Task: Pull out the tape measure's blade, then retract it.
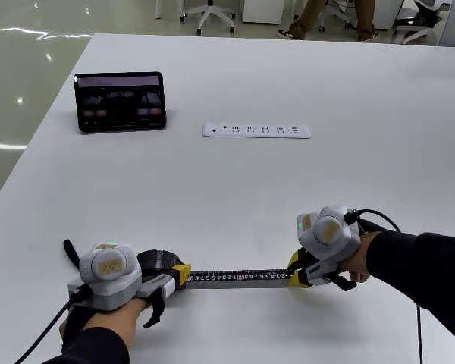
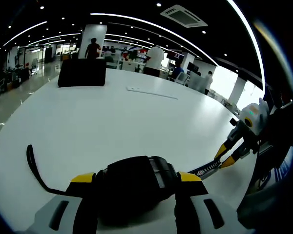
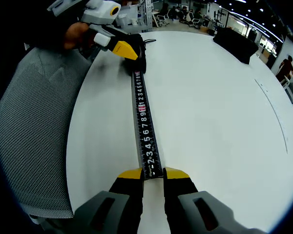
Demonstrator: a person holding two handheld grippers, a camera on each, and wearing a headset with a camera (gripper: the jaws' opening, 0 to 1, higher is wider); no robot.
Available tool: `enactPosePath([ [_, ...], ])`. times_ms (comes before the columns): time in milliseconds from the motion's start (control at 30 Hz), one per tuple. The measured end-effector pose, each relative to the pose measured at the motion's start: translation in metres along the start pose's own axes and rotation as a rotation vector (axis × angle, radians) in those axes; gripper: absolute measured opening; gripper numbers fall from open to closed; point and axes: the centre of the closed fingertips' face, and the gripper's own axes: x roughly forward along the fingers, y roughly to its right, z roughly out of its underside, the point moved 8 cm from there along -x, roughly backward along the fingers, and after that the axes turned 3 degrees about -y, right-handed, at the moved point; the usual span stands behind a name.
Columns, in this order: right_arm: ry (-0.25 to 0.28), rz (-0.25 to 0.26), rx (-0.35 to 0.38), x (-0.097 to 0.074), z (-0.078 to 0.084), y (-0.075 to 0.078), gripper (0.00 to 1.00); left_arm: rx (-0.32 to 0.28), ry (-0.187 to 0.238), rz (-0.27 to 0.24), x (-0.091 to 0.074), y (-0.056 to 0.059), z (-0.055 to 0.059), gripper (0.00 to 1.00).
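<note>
Measuring tape stretched along a workbench: a broad white tabletop [image 1: 288, 91] carries the scene, with a person's dark sleeve [image 1: 425, 265] reaching in from the near right.

At the far left of the tabletop a dark tablet [image 1: 120, 101] stands propped with its screen toward the person. Well apart to its right, a white power strip [image 1: 256, 130] lies flat.

Near the front edge the tape measure [image 1: 158, 263] rests on the tabletop. Its black, rounded case is clamped from both sides by the yellow-tipped jaws of the left tool [image 1: 176, 273], which is closed on it. In the left gripper view the case sits low between those jaws, and a thin black strap [image 2: 31, 165] curls across the tabletop just beside it.

The blade [image 1: 235, 277] is drawn out of the case and runs flat along the surface to the right tool [image 1: 294, 271], whose jaws are pinched together on its free end. In the right gripper view the blade is black with white numerals that count up from the tool toward the case, with a red mark partway along. The strip lies straight and untwisted, its tip held between the yellow jaw tips.
</note>
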Motion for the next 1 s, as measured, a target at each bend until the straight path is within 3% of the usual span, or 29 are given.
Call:
enactPosePath([
  [1000,0.007,0.001,0.015,0.006,-0.012,-0.006,0.11,0.005,-0.004,0.007,0.000,-0.001,0.000,0.59],
])
